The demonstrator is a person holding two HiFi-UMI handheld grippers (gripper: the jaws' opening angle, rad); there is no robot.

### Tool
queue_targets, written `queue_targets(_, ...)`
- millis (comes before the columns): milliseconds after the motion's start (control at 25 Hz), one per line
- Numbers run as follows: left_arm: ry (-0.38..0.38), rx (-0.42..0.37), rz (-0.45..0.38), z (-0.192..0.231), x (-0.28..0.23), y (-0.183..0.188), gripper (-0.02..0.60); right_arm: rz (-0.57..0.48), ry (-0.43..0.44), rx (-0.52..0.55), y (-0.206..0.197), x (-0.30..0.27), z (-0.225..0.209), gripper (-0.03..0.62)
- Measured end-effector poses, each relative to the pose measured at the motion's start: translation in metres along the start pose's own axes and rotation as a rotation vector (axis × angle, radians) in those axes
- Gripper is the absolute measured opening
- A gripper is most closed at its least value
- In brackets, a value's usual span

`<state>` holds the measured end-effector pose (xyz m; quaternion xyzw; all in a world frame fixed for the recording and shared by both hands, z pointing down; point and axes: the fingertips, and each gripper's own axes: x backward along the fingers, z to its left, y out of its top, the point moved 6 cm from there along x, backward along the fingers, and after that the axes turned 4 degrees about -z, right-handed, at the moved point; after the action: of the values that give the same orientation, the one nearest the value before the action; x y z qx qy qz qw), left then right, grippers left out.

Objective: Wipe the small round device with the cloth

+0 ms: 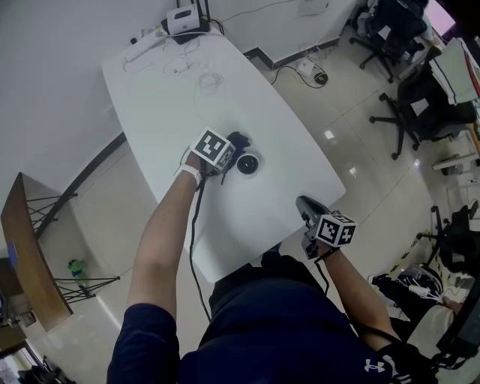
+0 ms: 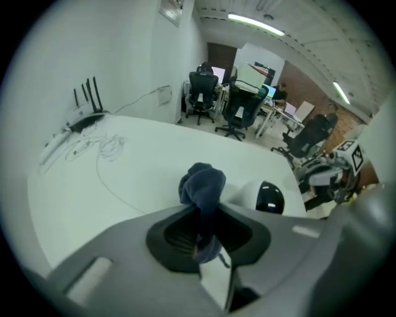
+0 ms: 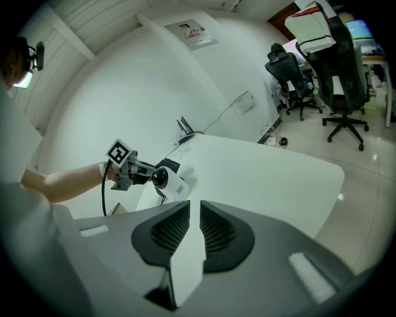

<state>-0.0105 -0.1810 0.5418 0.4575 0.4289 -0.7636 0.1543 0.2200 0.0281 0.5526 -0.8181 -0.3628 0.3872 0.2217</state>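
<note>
Your left gripper reaches out over the middle of the white tabletop, tilted steeply down. Its jaws are clamped on a dark blue cloth, which sticks out of them in a bunched wad. The small round device, white with a glossy black face, stands on the tabletop just beside that gripper, on its right. In the head view the cloth sits right at the device's far left edge. No view shows clearly whether the two touch.

Your right gripper hangs at the near right edge of the tabletop, well apart from the device and pointing towards it. Its jaws are drawn close, with only a narrow slit between the pads and nothing in it.

At the far end of the tabletop a white router with upright antennas stands among loose white cables. Black office chairs stand on the shiny floor beyond.
</note>
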Motion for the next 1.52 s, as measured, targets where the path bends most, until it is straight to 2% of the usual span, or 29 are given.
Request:
queue_targets(160, -0.006, 0.195, 0.002, -0.009, 0.006, -0.027, 0.061, 0.002, 0.0, -0.02, -0.005, 0.001, -0.005, 0.052)
queue_targets(320, -0.032, 0.386, -0.076, -0.043, 0.016, -0.061, 0.061, 0.023, 0.036, -0.006, -0.009, -0.011, 0.007, 0.048)
queue_targets(400, -0.09, 0.558, -0.162, -0.064, 0.016, -0.077, 0.061, 0.037, 0.067, 0.003, -0.01, -0.02, 0.019, 0.047)
queue_targets(520, -0.255, 0.884, -0.317, -0.097, 0.012, -0.096, 0.061, 0.05, 0.122, 0.012, -0.01, -0.029, 0.04, 0.044)
queue_targets(560, -0.306, 0.963, -0.358, -0.107, 0.01, -0.099, 0.06, 0.05, 0.139, 0.017, -0.009, -0.031, 0.047, 0.044)
queue_targets(600, -0.342, 1.01, -0.387, -0.116, 0.01, -0.101, 0.061, 0.048, 0.154, 0.022, -0.007, -0.033, 0.054, 0.044)
queue_targets(680, -0.374, 1.016, -0.425, -0.13, 0.014, -0.1, 0.061, 0.033, 0.175, 0.032, 0.0, -0.035, 0.066, 0.044)
queue_targets(800, -0.339, 0.928, -0.488, -0.137, 0.036, -0.096, 0.061, -0.01, 0.185, 0.045, 0.016, -0.031, 0.074, 0.042)
queue_targets(920, -0.186, 0.821, -0.536, -0.118, 0.064, -0.097, 0.061, -0.045, 0.17, 0.062, 0.033, -0.03, 0.073, 0.038)
queue_targets(1040, -0.004, 0.689, -0.523, -0.088, 0.076, -0.091, 0.061, -0.067, 0.146, 0.068, 0.044, -0.037, 0.072, 0.037)
queue_targets(1160, 0.087, 0.527, -0.474, -0.064, 0.07, -0.08, 0.061, -0.087, 0.124, 0.068, 0.046, -0.048, 0.078, 0.037)
queue_targets(1240, 0.103, 0.455, -0.389, -0.056, 0.053, -0.088, 0.061, -0.082, 0.126, 0.067, 0.042, -0.059, 0.086, 0.037)
queue_targets(1280, 0.087, 0.457, -0.343, -0.056, 0.043, -0.099, 0.061, -0.077, 0.128, 0.065, 0.04, -0.063, 0.088, 0.035)
queue_targets(1360, 0.034, 0.536, -0.308, -0.063, 0.031, -0.121, 0.061, -0.073, 0.123, 0.059, 0.039, -0.065, 0.088, 0.035)
queue_targets(1440, -0.001, 0.646, -0.335, -0.076, 0.032, -0.135, 0.061, -0.068, 0.12, 0.056, 0.04, -0.06, 0.084, 0.035)
queue_targets(1520, -0.011, 0.712, -0.367, -0.094, 0.038, -0.141, 0.061, -0.058, 0.123, 0.054, 0.04, -0.049, 0.078, 0.032)
